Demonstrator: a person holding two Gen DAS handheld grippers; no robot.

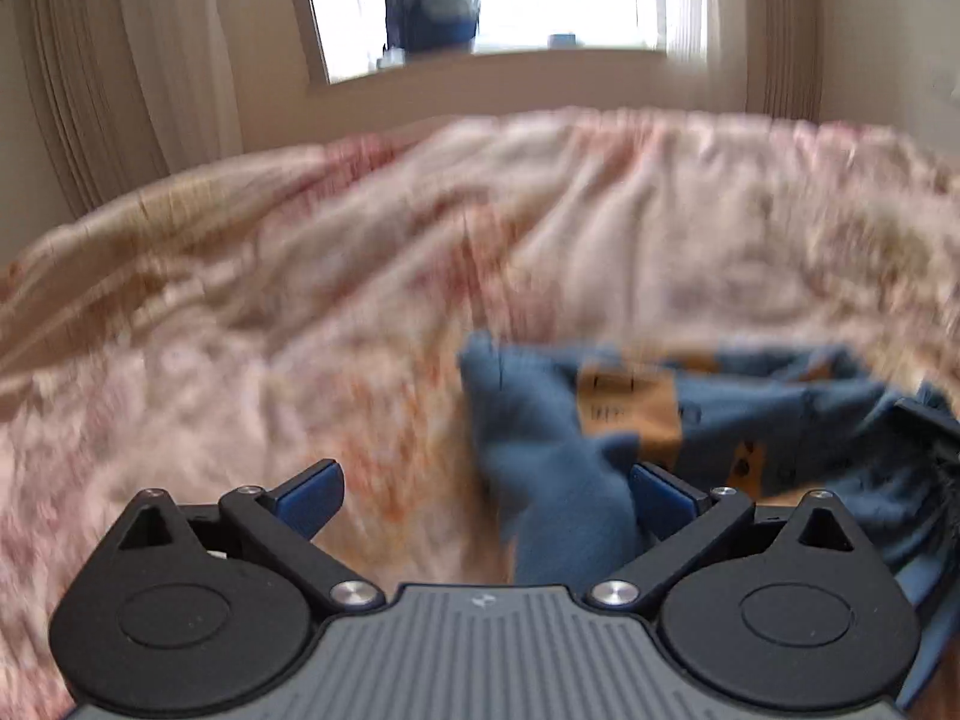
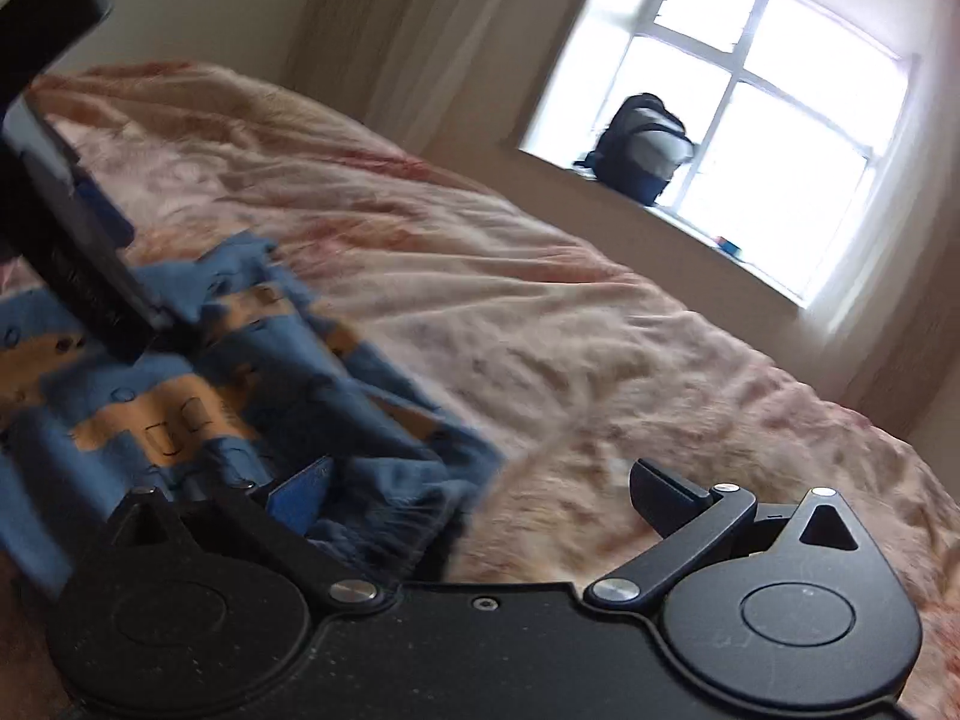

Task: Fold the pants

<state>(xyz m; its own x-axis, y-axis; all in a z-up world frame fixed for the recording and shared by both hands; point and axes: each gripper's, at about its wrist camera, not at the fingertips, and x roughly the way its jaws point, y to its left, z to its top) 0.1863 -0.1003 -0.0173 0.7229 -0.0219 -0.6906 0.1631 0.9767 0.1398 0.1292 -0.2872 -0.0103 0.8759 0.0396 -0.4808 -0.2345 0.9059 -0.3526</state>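
At the bottom of the left wrist view, the left hand-held gripper [image 1: 486, 495] is spread wide, and a blue fold of the pants [image 1: 660, 420] pokes up beside its right finger, not pinched. At the bottom of the right wrist view, the right hand-held gripper [image 2: 480, 492] is wide too, with the crumpled waist of the pants [image 2: 198, 396] lying against its left finger. The blue and orange pants sit in a messy heap on the pink bed [image 1: 300, 276]. I think the job is only starting: the pants need to be grabbed and laid flat. Next, each gripper should close on an edge, then pull the cloth straight. Far back, a backpack [image 2: 645, 147] sits on the window sill [image 2: 702, 228]
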